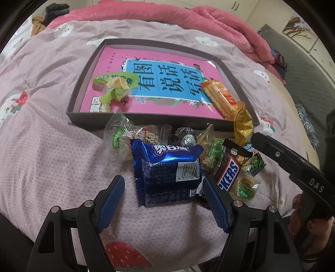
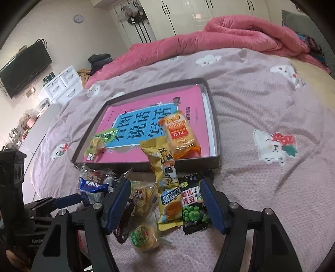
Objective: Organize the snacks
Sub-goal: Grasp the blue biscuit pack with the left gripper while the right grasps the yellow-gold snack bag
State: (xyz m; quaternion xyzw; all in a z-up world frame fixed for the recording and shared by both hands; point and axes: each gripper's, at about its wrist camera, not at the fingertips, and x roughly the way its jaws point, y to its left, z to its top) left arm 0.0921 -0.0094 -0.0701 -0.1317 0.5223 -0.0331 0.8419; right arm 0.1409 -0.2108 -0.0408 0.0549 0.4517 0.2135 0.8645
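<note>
- My left tongs (image 1: 162,204) stand released, straddling the blue packet (image 1: 167,173) on the bed; its long axis runs straight ahead toward the tray (image 1: 146,120).
- My right tongs (image 2: 165,204), also released, bracket the yellow packet (image 2: 167,188) beside the green pea packet (image 2: 193,207).

open tongs (image 1: 162,206), blue packet (image 1: 167,171) between

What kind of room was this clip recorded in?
A bedroom, most likely: the snacks sit on a bed's patterned cover, with a bunched pink quilt behind, white wardrobes and a wall-mounted TV.
</note>
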